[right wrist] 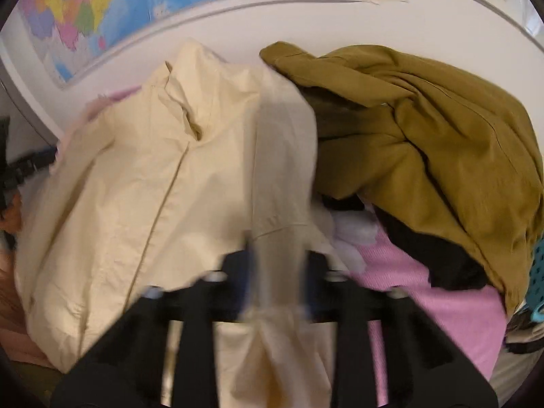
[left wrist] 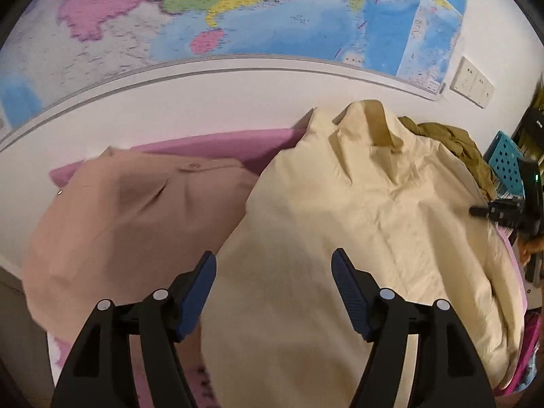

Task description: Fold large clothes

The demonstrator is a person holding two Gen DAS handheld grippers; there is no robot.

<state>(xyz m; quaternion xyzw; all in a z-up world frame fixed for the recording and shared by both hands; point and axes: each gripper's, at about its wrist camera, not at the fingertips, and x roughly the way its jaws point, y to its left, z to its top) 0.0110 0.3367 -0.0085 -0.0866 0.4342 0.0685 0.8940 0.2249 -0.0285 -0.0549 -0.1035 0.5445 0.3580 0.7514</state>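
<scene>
A cream jacket (left wrist: 357, 210) lies spread on the pink-covered surface (left wrist: 224, 146), collar toward the wall. My left gripper (left wrist: 273, 272) is open and empty, hovering over the jacket's lower left part. My right gripper (right wrist: 278, 272) is shut on the cream jacket's sleeve (right wrist: 282, 156), which runs up between the blurred fingers; the jacket's body (right wrist: 136, 176) lies to its left. The right gripper also shows at the right edge of the left wrist view (left wrist: 503, 210).
A tan folded garment (left wrist: 119, 217) lies left of the jacket. An olive garment (right wrist: 425, 119) is heaped at the right, over something black. A teal perforated basket (left wrist: 506, 159) stands at far right. A wall map (left wrist: 238, 17) hangs behind.
</scene>
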